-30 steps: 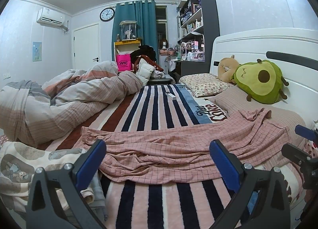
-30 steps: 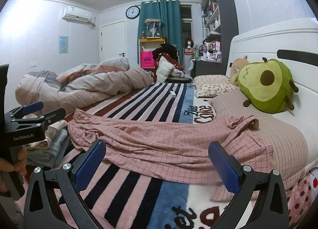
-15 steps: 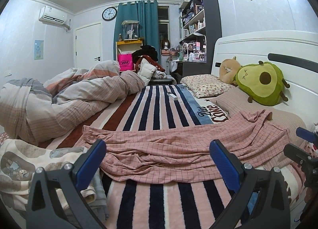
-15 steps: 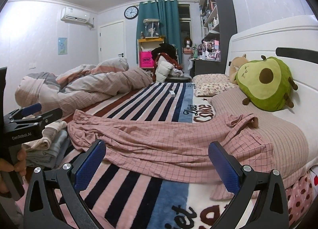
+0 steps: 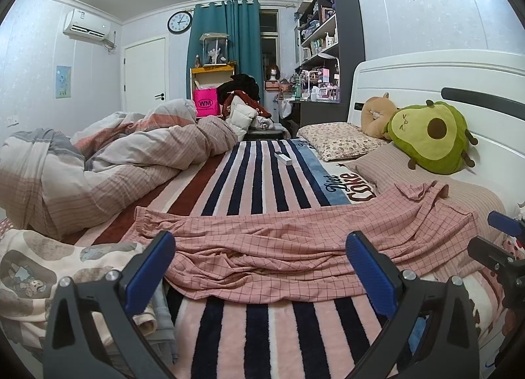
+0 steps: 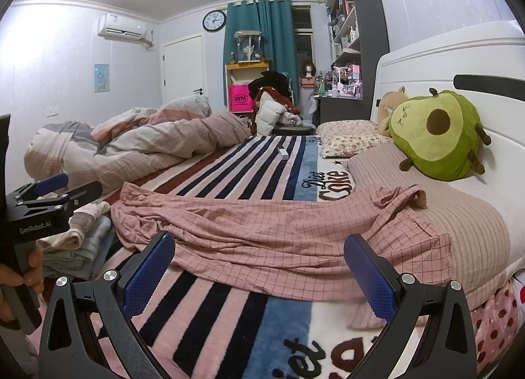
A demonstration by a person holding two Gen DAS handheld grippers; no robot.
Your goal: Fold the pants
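Off to the left of my left tongs (image 5: 259, 267) sits a stack of folded clothes (image 5: 39, 274) at the bed's edge, probably parked there so finished pieces stay clear of the working area. The left tongs are spread wide and hold nothing; I judge they are lined up over the near hem for a first pinch. Straight ahead of both tongs lie the pants (image 5: 295, 241), pink with a fine check, stretched crosswise over the striped blanket (image 5: 262, 182) and rumpled, not yet folded. Their waistband end lies ahead and to the left of the left tongs, while the other end runs up onto a pillow (image 6: 469, 231) ahead and to the right of my right tongs (image 6: 259, 267). The right tongs are also wide and empty, short of the cloth. Beyond them to the right, an avocado plush (image 6: 436, 136) leans on the headboard (image 6: 426, 60).
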